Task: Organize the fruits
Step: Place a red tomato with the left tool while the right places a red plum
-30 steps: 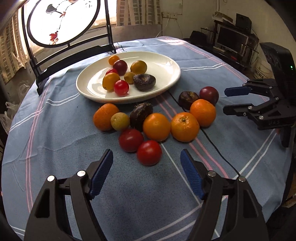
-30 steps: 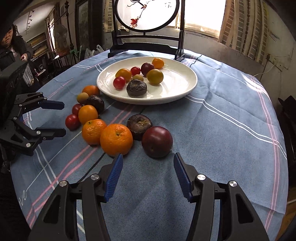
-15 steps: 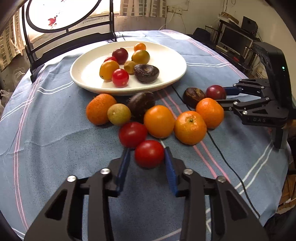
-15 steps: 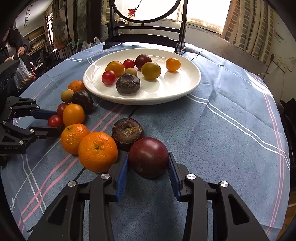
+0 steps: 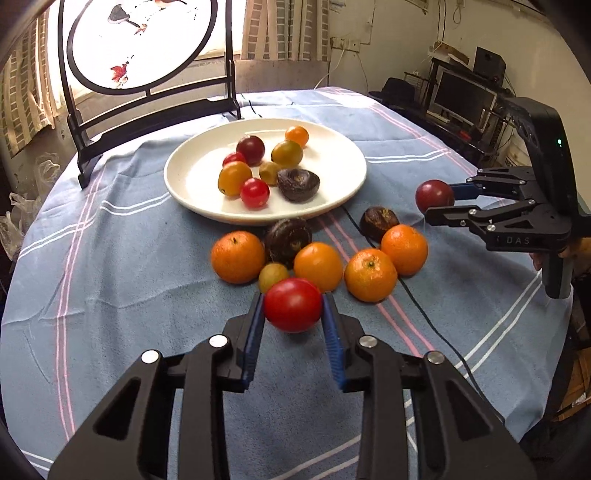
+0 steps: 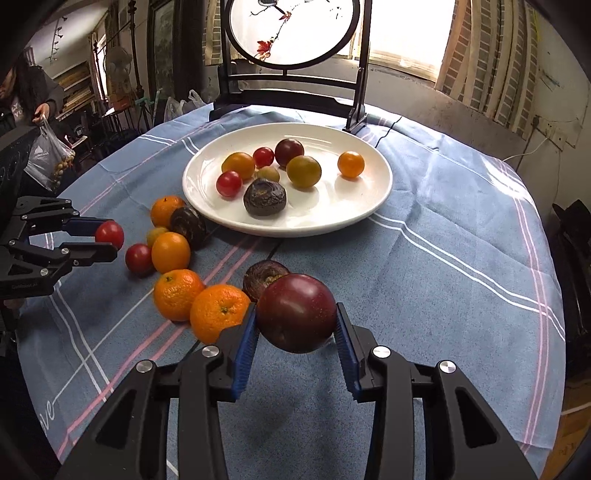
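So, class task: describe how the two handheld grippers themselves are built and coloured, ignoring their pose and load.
Both the left gripper and the right gripper are matte black linkage frames with silver pivot bolts and ribbed blue fingers. Seen from the left wrist, the right gripper carries pale "DAS" lettering, a boxy black housing with a green light, and a pistol-style handle.

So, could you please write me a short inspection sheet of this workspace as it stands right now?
Surface: round table under a blue striped cloth.
Job's things: white plate holding eight fruits; four oranges, two dark wrinkled fruits, a small yellow-green fruit and one red tomato loose on the cloth.
Clutter: nothing seen.
Grippers: left gripper shut on a red tomato, lifted; right gripper shut on a dark red plum, lifted.
Cables: black cable across the cloth.
Surroundings: round painted screen on a black stand, window, monitor, a person with a plastic bag.
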Available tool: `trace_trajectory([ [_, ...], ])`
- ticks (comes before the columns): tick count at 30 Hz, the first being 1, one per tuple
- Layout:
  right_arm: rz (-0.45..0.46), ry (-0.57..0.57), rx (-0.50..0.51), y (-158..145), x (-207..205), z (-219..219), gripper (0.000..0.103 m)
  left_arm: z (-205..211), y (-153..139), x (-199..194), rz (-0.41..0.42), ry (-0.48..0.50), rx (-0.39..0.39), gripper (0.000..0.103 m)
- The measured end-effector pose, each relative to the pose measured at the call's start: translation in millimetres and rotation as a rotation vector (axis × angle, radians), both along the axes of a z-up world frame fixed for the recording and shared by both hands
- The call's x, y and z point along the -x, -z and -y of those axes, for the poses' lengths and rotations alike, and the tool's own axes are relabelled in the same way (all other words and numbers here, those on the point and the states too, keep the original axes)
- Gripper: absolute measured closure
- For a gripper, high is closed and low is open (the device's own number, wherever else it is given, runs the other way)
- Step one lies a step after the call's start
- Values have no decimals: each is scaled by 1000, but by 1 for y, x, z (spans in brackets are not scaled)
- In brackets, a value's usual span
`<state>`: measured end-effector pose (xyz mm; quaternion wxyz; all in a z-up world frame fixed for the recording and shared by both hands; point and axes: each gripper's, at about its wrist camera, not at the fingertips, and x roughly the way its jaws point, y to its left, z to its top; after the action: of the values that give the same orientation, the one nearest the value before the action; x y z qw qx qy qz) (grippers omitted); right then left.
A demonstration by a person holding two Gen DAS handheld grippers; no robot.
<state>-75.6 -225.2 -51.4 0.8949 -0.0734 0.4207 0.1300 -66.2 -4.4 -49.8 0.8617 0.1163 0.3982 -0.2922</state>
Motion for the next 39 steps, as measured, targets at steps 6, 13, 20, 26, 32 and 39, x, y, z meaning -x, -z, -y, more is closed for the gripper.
trace_trajectory([
  [6, 44, -45, -22, -24, -14, -15, 63, 5, -29, -32, 52, -39, 15, 73],
  [13, 92, -62, -38, -51, -50, -30, 63, 15, -58, -76, 103, -76, 46, 73],
  [20, 73, -43, -44, -50, -100, -42, 63, 34, -56, -125, 119, -136, 1, 73],
  [26, 29, -36, -45, -33, -136, -52, 63, 43, -37, -158, 97, -181, -53, 73],
  [32, -11, -42, -23, -21, -153, -58, 61, 44, -21, -170, 65, -193, -79, 65],
  [39, 61, -11, -80, -40, -134, -46, 52, 37, -32, -155, 105, -192, -70, 47],
])
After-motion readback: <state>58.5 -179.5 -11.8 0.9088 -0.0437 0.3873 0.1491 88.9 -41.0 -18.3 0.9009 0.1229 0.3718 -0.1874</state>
